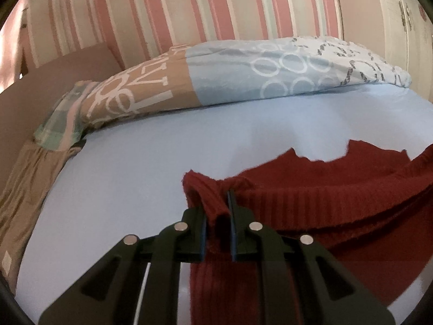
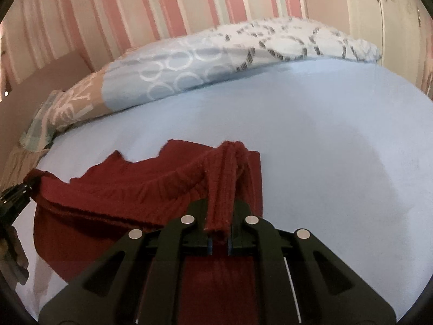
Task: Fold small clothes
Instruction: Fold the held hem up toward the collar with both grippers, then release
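Note:
A dark red ribbed knit garment lies on the light blue bed sheet. My left gripper is shut on its left corner, a bunched fold standing between the fingers. In the right wrist view my right gripper is shut on the right corner of the same garment, and a fold of it rises between the fingers. The edge held between the two grippers is lifted and sags over the rest of the garment. The left gripper also shows at the left edge of the right wrist view.
A rolled duvet in blue, tan and white lies along the far side of the bed, below a pink striped wall. A tan bed frame runs down the left side. The blue sheet stretches right of the garment.

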`<action>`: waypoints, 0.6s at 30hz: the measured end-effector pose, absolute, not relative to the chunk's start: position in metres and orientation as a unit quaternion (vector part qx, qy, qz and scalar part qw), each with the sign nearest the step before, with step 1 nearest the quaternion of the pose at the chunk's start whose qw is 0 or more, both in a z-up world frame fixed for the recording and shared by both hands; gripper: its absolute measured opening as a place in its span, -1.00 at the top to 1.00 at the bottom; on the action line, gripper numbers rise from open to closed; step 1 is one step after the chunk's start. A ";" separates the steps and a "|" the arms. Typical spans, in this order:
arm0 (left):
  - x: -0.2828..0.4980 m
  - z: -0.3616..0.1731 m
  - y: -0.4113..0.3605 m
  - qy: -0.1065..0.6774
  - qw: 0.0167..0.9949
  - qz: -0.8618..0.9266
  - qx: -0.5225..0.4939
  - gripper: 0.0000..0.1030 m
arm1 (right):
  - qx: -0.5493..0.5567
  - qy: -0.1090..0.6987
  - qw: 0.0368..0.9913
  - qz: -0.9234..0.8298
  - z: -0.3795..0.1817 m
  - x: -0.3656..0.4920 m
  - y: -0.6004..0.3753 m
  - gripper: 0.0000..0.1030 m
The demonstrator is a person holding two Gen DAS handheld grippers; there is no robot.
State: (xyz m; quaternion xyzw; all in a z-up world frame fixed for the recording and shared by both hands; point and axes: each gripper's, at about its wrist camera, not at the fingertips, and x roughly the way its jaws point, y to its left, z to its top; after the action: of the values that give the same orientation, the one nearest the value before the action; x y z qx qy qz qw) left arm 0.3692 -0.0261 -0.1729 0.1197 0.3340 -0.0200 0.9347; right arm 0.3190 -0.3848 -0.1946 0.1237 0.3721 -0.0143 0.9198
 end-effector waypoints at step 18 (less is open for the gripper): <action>0.409 -0.206 -0.007 0.380 0.919 -0.023 0.103 -0.31 | 0.136 0.362 0.922 0.007 -0.196 0.336 -0.395 -0.24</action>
State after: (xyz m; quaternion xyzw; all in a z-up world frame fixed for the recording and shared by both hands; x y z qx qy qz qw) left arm 0.4089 -0.0072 -0.2058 0.1028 0.3802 -0.0233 0.9189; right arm 0.3359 -0.3954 -0.1963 0.1358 0.3619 0.0074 0.9223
